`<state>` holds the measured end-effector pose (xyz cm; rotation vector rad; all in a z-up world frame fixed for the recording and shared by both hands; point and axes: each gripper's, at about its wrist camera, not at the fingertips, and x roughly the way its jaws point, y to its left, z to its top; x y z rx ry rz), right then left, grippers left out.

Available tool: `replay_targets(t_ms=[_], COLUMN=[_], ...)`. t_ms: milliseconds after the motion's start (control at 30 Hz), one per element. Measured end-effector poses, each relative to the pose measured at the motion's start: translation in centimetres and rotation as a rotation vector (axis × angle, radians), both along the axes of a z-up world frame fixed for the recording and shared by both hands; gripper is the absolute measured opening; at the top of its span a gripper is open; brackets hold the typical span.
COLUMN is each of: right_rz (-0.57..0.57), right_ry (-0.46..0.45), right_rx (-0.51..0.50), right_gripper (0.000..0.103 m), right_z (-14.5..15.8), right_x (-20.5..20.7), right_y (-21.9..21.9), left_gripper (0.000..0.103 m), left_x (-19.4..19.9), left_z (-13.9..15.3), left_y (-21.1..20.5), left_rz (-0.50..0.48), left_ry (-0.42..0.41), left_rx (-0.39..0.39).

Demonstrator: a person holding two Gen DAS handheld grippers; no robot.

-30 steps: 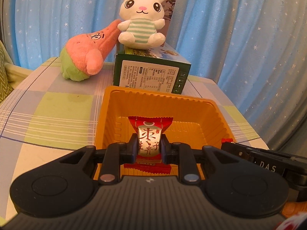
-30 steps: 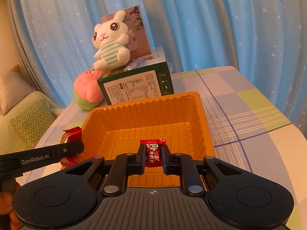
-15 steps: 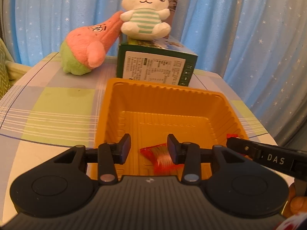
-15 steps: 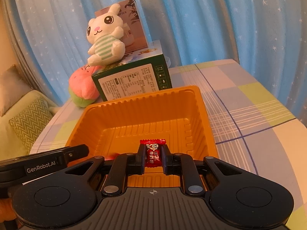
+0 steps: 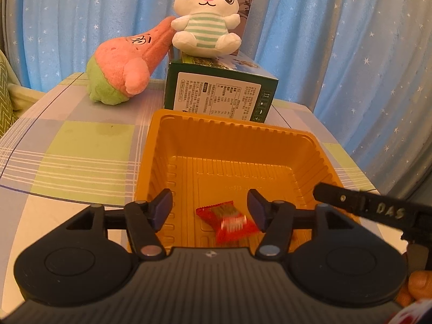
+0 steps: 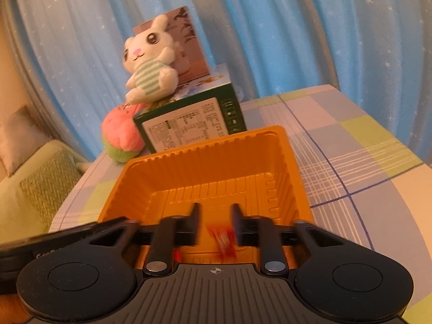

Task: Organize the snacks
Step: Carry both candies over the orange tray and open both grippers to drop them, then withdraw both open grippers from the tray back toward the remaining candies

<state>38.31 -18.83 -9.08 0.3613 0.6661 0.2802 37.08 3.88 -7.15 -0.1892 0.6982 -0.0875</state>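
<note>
An orange plastic tray (image 5: 151, 145) (image 6: 291, 167) sits on the checked tablecloth. My left gripper (image 5: 210, 210) is open over the tray's near end; a red wrapped candy (image 5: 228, 222) lies on the tray floor below it. My right gripper (image 6: 214, 222) is open over the tray; a second red candy (image 6: 222, 241), blurred, is between and below its fingers. The right gripper also shows at the right of the left wrist view (image 5: 372, 210); the left gripper shows at the lower left of the right wrist view (image 6: 48, 243).
A green box (image 5: 218, 94) (image 6: 189, 124) stands just behind the tray, with a white rabbit plush (image 5: 206, 19) (image 6: 149, 59) on top. A pink and green plush (image 5: 124, 73) (image 6: 121, 137) lies to its left. Blue curtains hang behind; a sofa (image 6: 32, 178) stands left.
Both grippers have opened. The left one let its candy go first and it now lies in the tray. The right one has just opened and its candy is dropping.
</note>
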Motion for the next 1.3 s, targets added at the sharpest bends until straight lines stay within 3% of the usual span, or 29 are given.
replay_targets(t_ms=[33,333,600,700,1000,1300], right_rz=[-0.013,-0.064,-0.098,-0.114,-0.110,-0.119], right_ry=[0.001,-0.003,-0.043,-0.058,-0.081,-0.034], right_rx=[0.018,0.009,-0.051,-0.050,-0.072,-0.072], right_gripper=[0.062,0.062,0.062,0.062,0.062,0.062], right_z=[0.0,0.4,1.4,2.1,4.8,6.4], right_x=[0.0,-0.3,-3.2,-5.0,-11.9,-19.8], right_y=[-0.3,-1.2,-2.1,-2.6,-2.8,-3.4], left_gripper=[0.059,0.061,0.062,0.068,0.070,0.077], left_x=[0.0,-0.3,-2.0,-3.9,-10.9,-18.8], left_z=[0.0,0.1,1.6,2.3,2.9,5.1], left_y=[0.0,-0.1,-0.9,-1.2,-1.5,-2.1], left_rz=[0.000,0.001,0.007,0.006,0.001,-0.009], left_ry=[0.001,-0.006,-0.032,-0.048,-0.009,-0.004], left_rx=[0.001,0.010,0.013,0.010,0.017,0.037])
